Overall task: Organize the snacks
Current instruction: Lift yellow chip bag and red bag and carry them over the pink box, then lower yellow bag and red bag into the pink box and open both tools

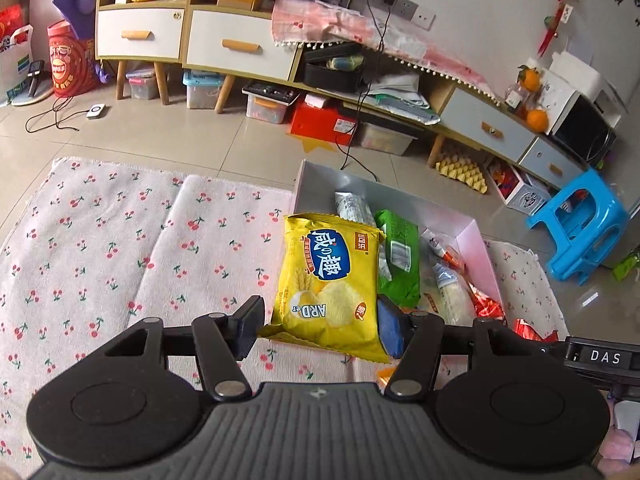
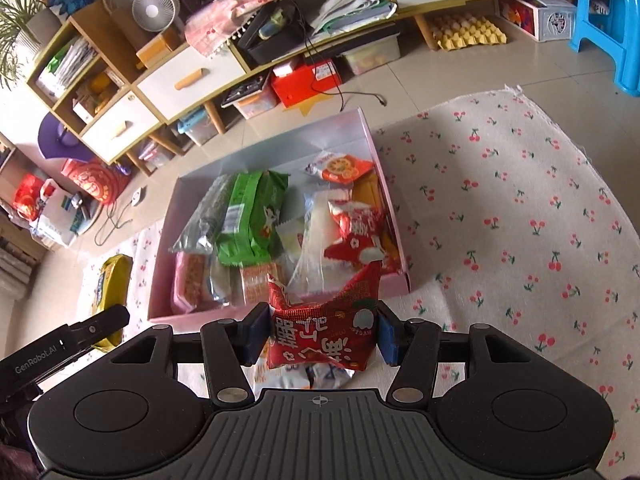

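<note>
In the left wrist view my left gripper (image 1: 320, 322) is shut on a yellow cracker packet (image 1: 330, 280), held above the cherry-print cloth at the near left corner of the pink box (image 1: 478, 240). The box holds a green packet (image 1: 400, 256) and several other snacks. In the right wrist view my right gripper (image 2: 322, 332) is shut on a red snack packet (image 2: 324, 332), just in front of the near wall of the pink box (image 2: 192, 314). The green packet (image 2: 250, 220) and another red packet (image 2: 356, 232) lie inside. The yellow packet (image 2: 110, 284) shows at the left.
A cherry-print cloth (image 1: 120, 240) covers the floor around the box. Low cabinets with drawers (image 1: 240, 44) and storage bins stand behind. A blue plastic stool (image 1: 580, 232) is at the right. A white packet (image 2: 320, 376) lies under my right gripper.
</note>
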Demonstrator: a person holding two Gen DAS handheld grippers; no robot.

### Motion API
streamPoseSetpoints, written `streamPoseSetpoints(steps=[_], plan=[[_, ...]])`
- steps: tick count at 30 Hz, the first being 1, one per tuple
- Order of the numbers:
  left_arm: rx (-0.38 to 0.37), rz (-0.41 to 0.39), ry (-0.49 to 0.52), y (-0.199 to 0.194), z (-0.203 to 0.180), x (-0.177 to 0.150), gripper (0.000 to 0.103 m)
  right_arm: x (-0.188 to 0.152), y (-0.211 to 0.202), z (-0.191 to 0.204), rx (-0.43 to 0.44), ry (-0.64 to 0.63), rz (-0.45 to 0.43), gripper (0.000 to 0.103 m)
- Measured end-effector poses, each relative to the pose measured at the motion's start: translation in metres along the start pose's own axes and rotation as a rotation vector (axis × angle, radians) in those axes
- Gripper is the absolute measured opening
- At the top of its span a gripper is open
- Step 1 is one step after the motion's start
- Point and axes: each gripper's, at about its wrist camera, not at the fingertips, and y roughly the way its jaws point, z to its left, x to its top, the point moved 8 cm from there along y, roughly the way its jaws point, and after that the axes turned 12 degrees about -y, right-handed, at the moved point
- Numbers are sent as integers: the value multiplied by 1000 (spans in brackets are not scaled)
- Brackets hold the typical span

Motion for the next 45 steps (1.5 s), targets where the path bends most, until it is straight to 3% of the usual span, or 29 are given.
streamPoseSetpoints(steps=[11,21,28,30,45], plan=[[-17,19,28,48,-18,26,56,47,34,5,55,-33,-102,55],[0,40,7,77,-19,35,56,55,65,-3,116,-40,-139,55],[11,13,39,78,-20,36,61,56,74,-6,135,-30,-141,56],[6,7,43,77,-21,37,65,57,73,-6,145,-17,-147,66],[18,-4,105,66,-32,35,76,60,50,-11,160,30,-164,74]])
